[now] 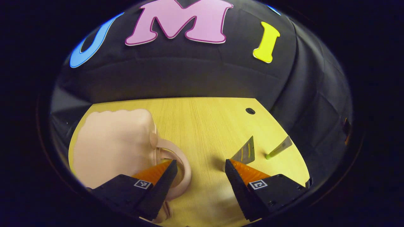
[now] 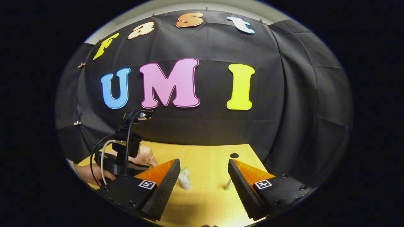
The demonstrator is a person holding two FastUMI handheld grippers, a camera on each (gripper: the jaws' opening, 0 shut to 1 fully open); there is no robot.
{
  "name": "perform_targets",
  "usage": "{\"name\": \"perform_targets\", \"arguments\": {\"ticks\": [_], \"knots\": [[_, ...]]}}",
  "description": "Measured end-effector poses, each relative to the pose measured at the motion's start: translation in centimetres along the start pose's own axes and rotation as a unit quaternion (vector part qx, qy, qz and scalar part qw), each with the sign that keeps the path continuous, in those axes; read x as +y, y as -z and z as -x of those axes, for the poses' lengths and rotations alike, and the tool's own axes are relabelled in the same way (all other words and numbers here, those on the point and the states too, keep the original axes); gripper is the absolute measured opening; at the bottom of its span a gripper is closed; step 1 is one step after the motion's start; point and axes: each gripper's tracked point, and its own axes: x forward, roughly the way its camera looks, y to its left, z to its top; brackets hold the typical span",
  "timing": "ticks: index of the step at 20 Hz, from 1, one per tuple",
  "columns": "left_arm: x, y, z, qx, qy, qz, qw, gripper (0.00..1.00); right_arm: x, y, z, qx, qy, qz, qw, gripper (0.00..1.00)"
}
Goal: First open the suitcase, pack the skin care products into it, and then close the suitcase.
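Pale wood-grain counter (image 1: 202, 126) runs ahead of both pairs of fingers, bare down the middle. From my left gripper (image 1: 199, 168) the fingers stand spread wide with nothing between them. The pink suitcase (image 1: 113, 148) lies closed just beyond and outside my left-hand finger, its looped handle (image 1: 180, 164) curving round that fingertip; I cannot tell whether they touch. Past the right-hand finger a flat-ended tube (image 1: 244, 153) stands just behind its tip, and a slimmer tube with a green cap (image 1: 279, 148) lies farther out, near the counter's right edge. A small dark hole (image 1: 250, 111) marks the far corner.

From my right gripper (image 2: 204, 170) the fingers are likewise spread and empty. A white tube with green print (image 2: 185, 178) stands just inside the left-hand finger, a thin tube (image 2: 228, 185) just beside the right-hand one; open counter lies between. Any lettering on the tubes is too small to read. The other gripper with its cables (image 2: 121, 151) sits beyond my left-hand finger.
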Motion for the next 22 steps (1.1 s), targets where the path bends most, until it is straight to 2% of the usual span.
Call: {"name": "perform_targets", "arguments": {"ticks": [2, 4, 6, 8, 9, 10, 11, 12, 13, 15, 16, 17, 19, 22], "knots": [[0.9, 0.4, -1.8, 0.015, -0.024, -0.005, 1.000, 0.96, -0.5, 1.1, 0.0, 0.012, 0.000, 0.007, 1.000, 0.97], [1.3, 1.1, -3.2, 0.036, -0.048, -0.011, 0.998, 0.83, -0.6, 2.2, 0.0, 0.028, -0.001, 0.006, 1.000, 0.97], [2.5, 1.9, -4.6, 0.061, -0.091, -0.021, 0.994, 0.79, -0.5, 3.0, -0.2, 0.042, -0.004, -0.003, 0.999, 0.97], [3.0, 3.6, -5.8, 0.089, -0.112, -0.007, 0.990, 0.72, -0.4, 3.3, -0.3, 0.048, -0.004, -0.011, 0.999, 0.97], [3.3, 4.7, -6.2, 0.109, -0.122, 0.010, 0.986, 0.62, -0.4, 3.5, -0.3, 0.049, -0.004, -0.009, 0.999, 0.97], [3.9, 4.9, -6.8, 0.112, -0.124, 0.019, 0.986, 0.54, -0.3, 3.5, -0.3, 0.049, -0.004, -0.005, 0.999, 0.97], [3.8, 4.2, -7.0, 0.098, -0.112, 0.024, 0.989, 0.36, -0.5, 3.6, -0.4, 0.049, -0.004, -0.002, 0.999, 0.97], [3.6, 3.6, -6.4, 0.083, -0.102, 0.032, 0.991, 0.36, -0.4, 3.7, -0.3, 0.051, -0.005, 0.000, 0.999, 0.97], [3.5, 2.8, -5.9, 0.072, -0.098, 0.028, 0.992, 0.24, -0.5, 3.7, -0.3, 0.052, -0.005, 0.000, 0.999, 0.97], [3.1, 1.3, -4.4, 0.056, -0.092, 0.012, 0.994, 0.19, -0.6, 3.9, -0.4, 0.056, -0.003, -0.001, 0.998, 0.97], [3.3, 0.3, -3.6, 0.043, -0.091, 0.008, 0.995, 0.21, -0.6, 3.9, -0.4, 0.057, -0.002, -0.003, 0.998, 0.97], [3.6, -1.2, -2.4, 0.027, -0.085, 0.013, 0.996, 0.16, -0.6, 3.8, -0.5, 0.057, 0.000, -0.004, 0.998, 0.97], [3.6, -4.0, 0.8, -0.006, -0.052, 0.023, 0.998, 0.14, -0.2, 3.5, -0.6, 0.059, -0.001, -0.006, 0.998, 0.97], [6.9, -8.7, 6.8, -0.055, -0.050, -0.006, 0.997, 0.14, 1.8, 2.7, -0.5, 0.052, -0.018, -0.003, 0.998, 0.97]]}}
